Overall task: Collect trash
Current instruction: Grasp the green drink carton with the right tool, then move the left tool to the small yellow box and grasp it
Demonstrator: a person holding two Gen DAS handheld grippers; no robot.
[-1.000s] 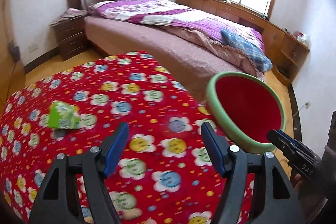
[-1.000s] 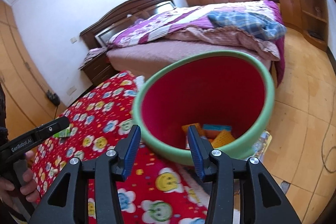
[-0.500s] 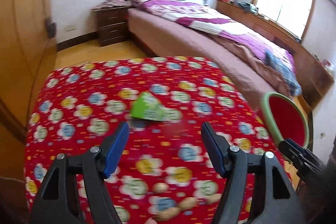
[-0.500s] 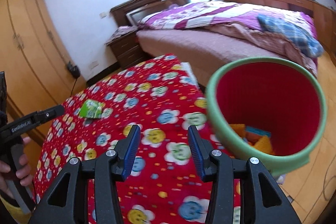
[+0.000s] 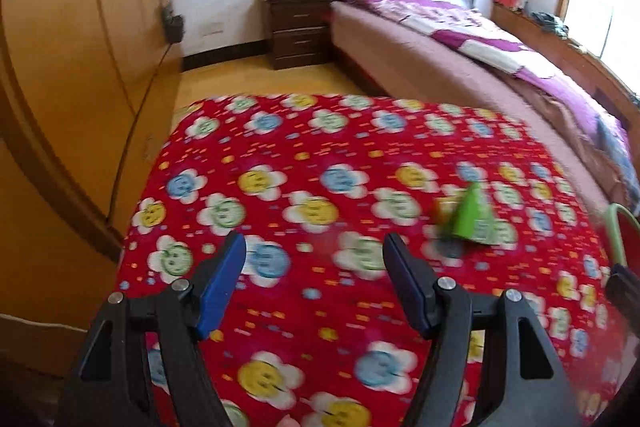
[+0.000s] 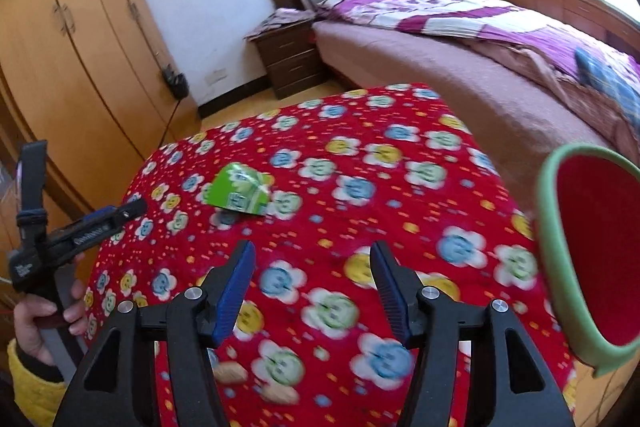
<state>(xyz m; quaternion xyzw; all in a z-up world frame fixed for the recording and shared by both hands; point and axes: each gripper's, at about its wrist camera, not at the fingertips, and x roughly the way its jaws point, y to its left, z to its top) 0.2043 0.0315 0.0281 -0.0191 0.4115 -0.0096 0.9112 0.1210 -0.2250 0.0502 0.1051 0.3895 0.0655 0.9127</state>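
A crumpled green wrapper (image 6: 239,194) lies on the red flowered cloth (image 6: 360,195) of the table; in the left wrist view the green wrapper (image 5: 472,217) sits to the right of my fingers. My left gripper (image 5: 314,263) hovers over the cloth, open and empty. My right gripper (image 6: 312,267) is also above the cloth, its jaws opening with nothing between them; the wrapper is ahead and to its left. The red bin with a green rim (image 6: 580,259) stands at the table's right edge. The left gripper (image 6: 120,213) shows at the left, held by a hand.
A bed (image 6: 480,39) with a purple quilt stands beyond the table, a dark nightstand (image 6: 292,55) beside it. Wooden wardrobe doors (image 6: 80,47) line the left wall. A cable (image 5: 136,115) hangs down by the wardrobe.
Both views have swung left, from the bin toward the wardrobe side of the table. The right gripper's jaws stand wider. The wrapper has shifted right in the left wrist view.
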